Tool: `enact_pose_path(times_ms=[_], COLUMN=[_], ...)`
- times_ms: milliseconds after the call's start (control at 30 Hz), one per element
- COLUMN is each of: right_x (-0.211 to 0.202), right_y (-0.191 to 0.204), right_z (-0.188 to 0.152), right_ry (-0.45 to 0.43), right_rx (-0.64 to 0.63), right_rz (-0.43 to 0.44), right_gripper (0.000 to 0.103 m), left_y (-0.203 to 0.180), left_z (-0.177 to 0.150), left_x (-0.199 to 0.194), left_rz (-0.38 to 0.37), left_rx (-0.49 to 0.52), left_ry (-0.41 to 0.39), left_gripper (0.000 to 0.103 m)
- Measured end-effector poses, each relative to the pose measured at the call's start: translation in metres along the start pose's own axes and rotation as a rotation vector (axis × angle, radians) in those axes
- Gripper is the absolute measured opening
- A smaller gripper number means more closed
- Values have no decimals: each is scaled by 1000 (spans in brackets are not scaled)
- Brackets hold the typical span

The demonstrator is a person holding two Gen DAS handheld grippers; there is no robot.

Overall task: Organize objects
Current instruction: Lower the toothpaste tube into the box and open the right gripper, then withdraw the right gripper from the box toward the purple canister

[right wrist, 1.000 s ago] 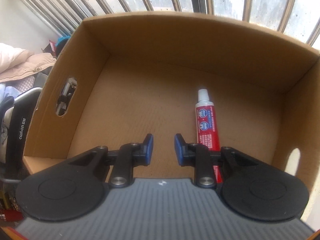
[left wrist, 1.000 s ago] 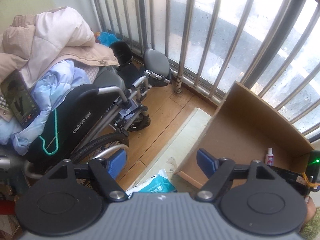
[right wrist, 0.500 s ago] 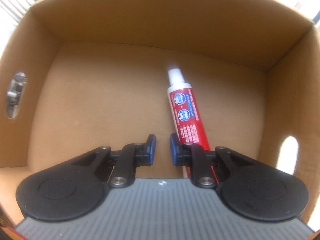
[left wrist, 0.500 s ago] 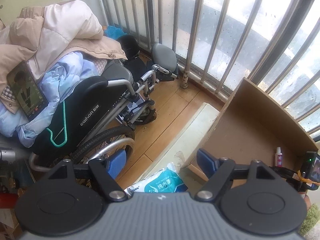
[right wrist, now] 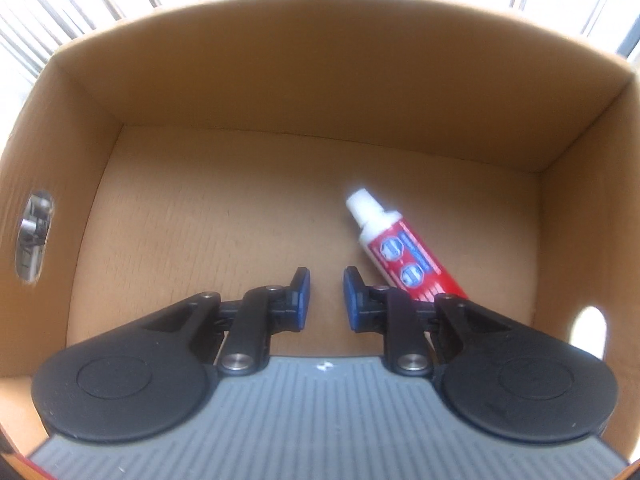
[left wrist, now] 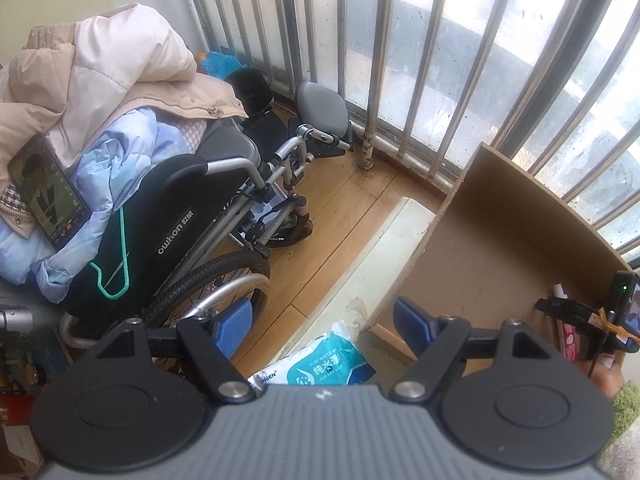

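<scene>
Here, the landmark was the cardboard box (right wrist: 304, 80), open-topped, set just inside the window bars (left wrist: 372, 60). The right gripper (right wrist: 326, 294) pointed down into the box; its blue pads sat as near together as they go, w/ a narrow gap and nothing between them, i.e. clenched on nothing. The red toothpaste tube (right wrist: 404, 256) lay flat on the box floor, white cap toward the far wall, its lower end passing under the right gripper's right-hand finger; contact could not be told. The left gripper (left wrist: 322, 322) hung outside the box, by its left wall, jaws spread wide and released, nothing gripped. A wet-wipes pack (left wrist: 320, 364), white and teal, lay below that gap, just beside the box's near-left corner. A white board (left wrist: 376, 256) ran along the box's left wall on the wood floor. Further left of the box stood a folded wheelchair (left wrist: 180, 216) loaded w/ jackets (left wrist: 100, 92), a phone (left wrist: 48, 192) and a green hanger (left wrist: 116, 272).
</scene>
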State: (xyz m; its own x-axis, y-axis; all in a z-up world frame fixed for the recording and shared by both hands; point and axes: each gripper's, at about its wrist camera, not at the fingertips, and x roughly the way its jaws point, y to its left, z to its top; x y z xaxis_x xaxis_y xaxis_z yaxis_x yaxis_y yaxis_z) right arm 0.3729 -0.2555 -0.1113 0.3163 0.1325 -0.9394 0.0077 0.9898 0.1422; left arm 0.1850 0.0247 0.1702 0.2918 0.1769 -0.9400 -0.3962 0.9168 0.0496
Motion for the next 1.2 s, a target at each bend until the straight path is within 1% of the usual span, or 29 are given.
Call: enact_pose_path(times_ms=[67, 133, 200, 333, 467, 500, 567, 633, 700, 867, 1000, 1100, 1200], right_x=[0, -2, -3, -6, -9, -11, -17, -17, -14, -18, -21, -33, -57], right_y=[-12, -18, -21, -18, -14, -13, -9, -2, 1, -2, 2, 3, 8], right_z=[7, 8, 7, 1, -3, -4, -7, -9, -13, -18, -22, -27, -34], right_ry=[-13, -25, -30, -38, -27, -32, -48, -35, -19, -11, -10, -34, -88], right_rx=[27, 39, 39, -2, -18, -20, -36, -52, -56, 2, 1, 25, 30], right_rz=[-46, -93, -104, -122, -154, -149, -111, -80, -104, -142, -165, -146, -87], right_gripper=[17, 17, 18, 19, 20, 20, 20, 21, 21, 23, 24, 24, 29], left_y=[-1, -1, -2, -6, -9, -9, -9, -8, -7, -4, -3, -1, 5], left_z=[1, 1, 1, -1, -3, -4, -5, -6, -6, -7, -10, -13, -17], left_x=[-1, -1, -1, 0, -3, -4, -6, -7, -8, -13, -15, -18, -22], left_rz=[1, 2, 2, -1, -3, -3, -2, 1, 1, -3, -18, -35, -56], left_rx=[2, 4, 5, 9, 11, 11, 11, 11, 6, 5, 6, 19, 28], left_ry=[-7, -8, -4, 8, 4, 2, -2, -4, -4, -15, -22, -31, -47], left_gripper=[79, 79, 79, 79, 80, 79, 80, 80, 79, 80, 80, 80, 80])
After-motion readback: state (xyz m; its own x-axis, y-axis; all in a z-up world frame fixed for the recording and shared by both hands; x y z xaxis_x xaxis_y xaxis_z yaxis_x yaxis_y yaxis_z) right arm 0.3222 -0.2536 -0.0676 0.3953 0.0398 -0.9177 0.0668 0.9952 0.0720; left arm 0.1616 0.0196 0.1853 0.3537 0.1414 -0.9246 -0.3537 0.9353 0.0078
